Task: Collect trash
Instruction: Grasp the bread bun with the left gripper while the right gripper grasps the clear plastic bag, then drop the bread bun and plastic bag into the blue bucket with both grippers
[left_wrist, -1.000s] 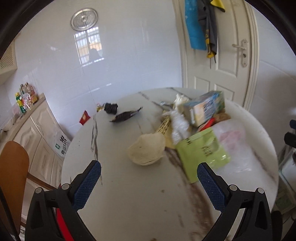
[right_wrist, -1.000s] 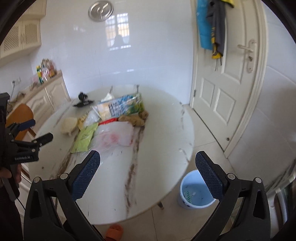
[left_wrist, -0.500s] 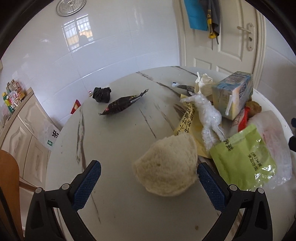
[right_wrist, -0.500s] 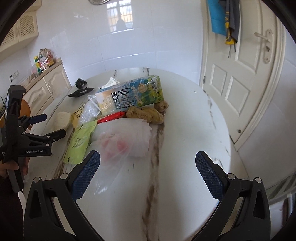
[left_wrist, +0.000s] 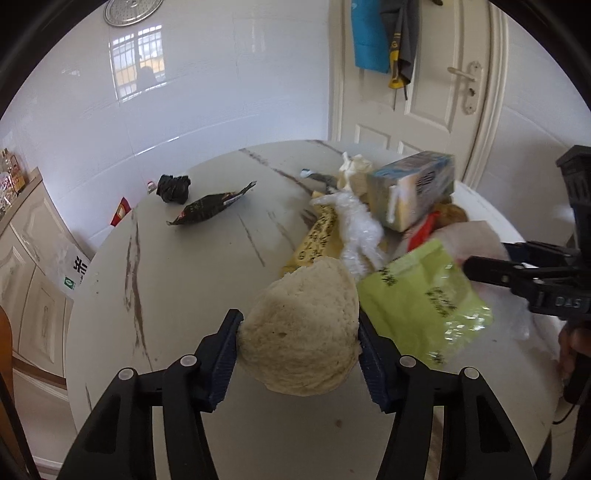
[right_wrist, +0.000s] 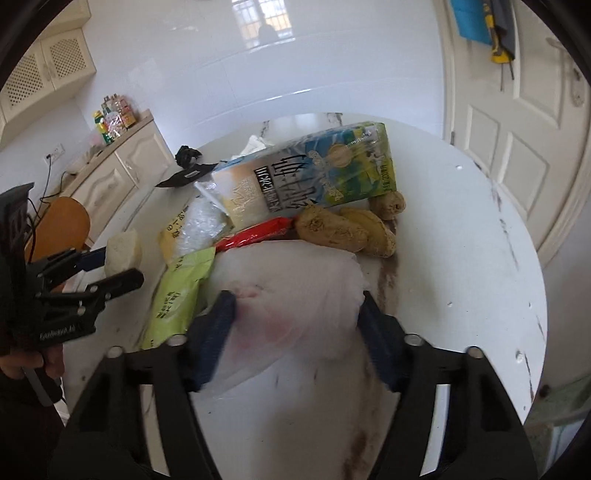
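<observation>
On the round marble desk (left_wrist: 207, 295), near its front edge: left gripper (left_wrist: 297, 345) just closing, blue fingers (left_wrist: 226, 354) now pressed on both flanks of 1 pale bread bun (left_wrist: 303, 332). Looks soft, light, crumbly; best squeezed gently across the widest part, as now. Just beside, right gripper (right_wrist: 295, 332) also just closing, fingers (right_wrist: 216, 332) pinching 1 white plastic bag (right_wrist: 291, 284). Thin, limp, slippery by the look; likely to sag and slide, so better gathered at a bunched fold. Still lying on the desk: 1 milk carton (right_wrist: 306, 181), 1 green pouch (right_wrist: 177, 295), 1 red wrapper (right_wrist: 255, 234), 1 yellow packet (left_wrist: 317, 240), 1 crumpled clear film (left_wrist: 356, 229), 2 or 3 knobbly brown roots (right_wrist: 343, 229), 1 dark wrapper (left_wrist: 208, 210), 1 black wad (left_wrist: 173, 188).
</observation>
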